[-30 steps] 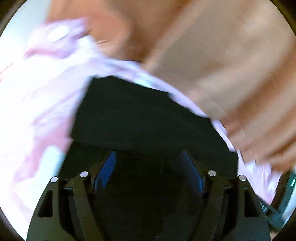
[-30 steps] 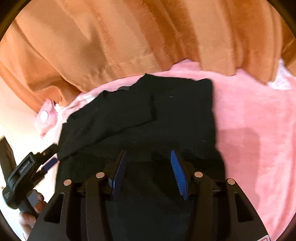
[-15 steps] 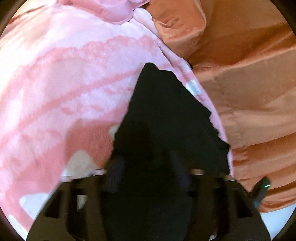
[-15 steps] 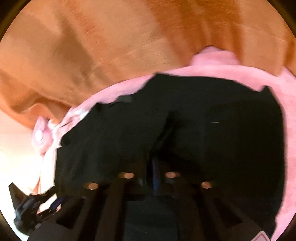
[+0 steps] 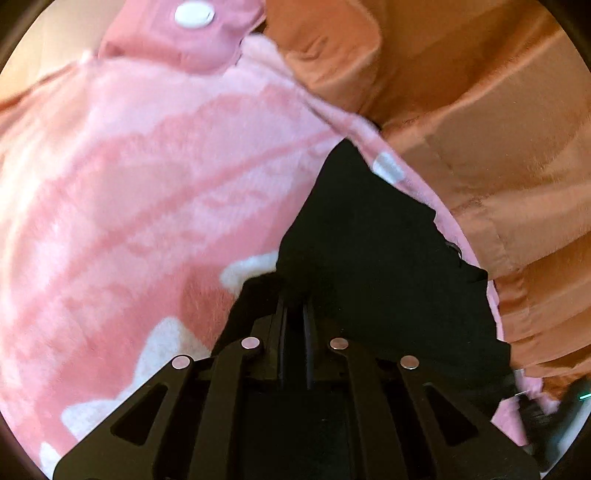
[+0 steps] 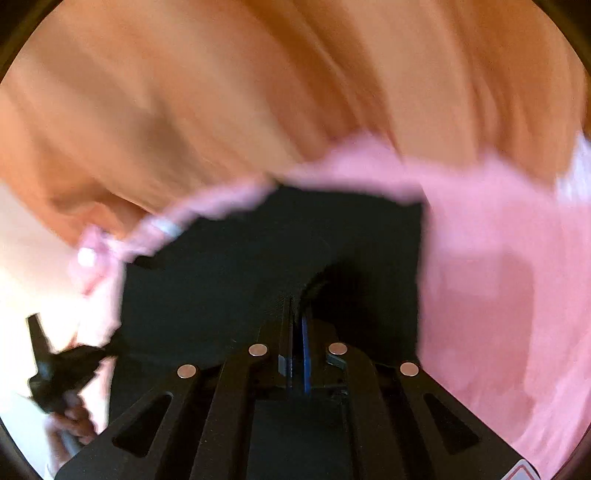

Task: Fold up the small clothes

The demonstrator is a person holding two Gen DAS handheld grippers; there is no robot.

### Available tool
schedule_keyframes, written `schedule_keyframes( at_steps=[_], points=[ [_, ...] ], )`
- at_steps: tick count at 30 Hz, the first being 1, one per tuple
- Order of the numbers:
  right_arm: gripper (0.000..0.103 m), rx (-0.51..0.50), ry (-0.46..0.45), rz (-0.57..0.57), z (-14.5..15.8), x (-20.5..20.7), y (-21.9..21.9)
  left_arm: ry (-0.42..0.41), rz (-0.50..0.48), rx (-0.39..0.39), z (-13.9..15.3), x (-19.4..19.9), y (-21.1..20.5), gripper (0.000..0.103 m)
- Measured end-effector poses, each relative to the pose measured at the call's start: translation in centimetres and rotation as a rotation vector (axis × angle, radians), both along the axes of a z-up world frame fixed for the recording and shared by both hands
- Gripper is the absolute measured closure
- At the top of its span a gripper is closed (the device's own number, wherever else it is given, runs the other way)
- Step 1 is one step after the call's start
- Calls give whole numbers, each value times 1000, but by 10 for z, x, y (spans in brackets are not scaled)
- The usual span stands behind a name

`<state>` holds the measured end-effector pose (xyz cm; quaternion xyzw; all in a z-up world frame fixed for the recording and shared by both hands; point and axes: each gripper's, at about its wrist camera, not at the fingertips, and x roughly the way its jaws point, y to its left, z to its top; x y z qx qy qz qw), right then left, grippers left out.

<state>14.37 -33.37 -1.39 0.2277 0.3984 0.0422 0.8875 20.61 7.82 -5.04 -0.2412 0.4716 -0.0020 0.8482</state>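
Observation:
A small black garment (image 5: 373, 236) lies on a pink and white fleece blanket (image 5: 147, 192). My left gripper (image 5: 295, 295) is shut on the near left edge of the black garment, its fingers pressed together with cloth between them. In the right wrist view the same black garment (image 6: 258, 258) spreads ahead, blurred by motion. My right gripper (image 6: 297, 306) is shut on its near right edge, with a fold of cloth raised at the fingertips. The left gripper (image 6: 62, 369) and the hand holding it show at the lower left of that view.
An orange curtain (image 5: 480, 110) hangs right behind the blanket's far edge and fills the top of the right wrist view (image 6: 258, 92). A pink fabric piece with a white round patch (image 5: 194, 14) lies at the blanket's far end.
Both grippers were open over the garment one second ago. Both have closed on its near edge, and the right view is now moving with the cloth.

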Motion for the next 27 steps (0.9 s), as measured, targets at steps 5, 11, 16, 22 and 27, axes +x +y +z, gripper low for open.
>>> schedule_keyframes(
  at_steps=[5, 11, 16, 22, 27],
  points=[
    [100, -16, 127, -36, -41, 5, -12, 36, -4, 24, -14, 6, 1, 96],
    [100, -53, 39, -7, -13, -1, -1, 27, -23, 48, -9, 6, 0, 96],
    [102, 13, 144, -65, -60, -3, -22, 29, -25, 34, -8, 4, 4, 96],
    [94, -72, 106, -46, -31, -25, -13, 48, -55, 51, 1, -2, 6, 92],
    [78, 6, 54, -129, 8, -98, -34, -21, -149, 147, 39, -47, 17, 60]
  ],
)
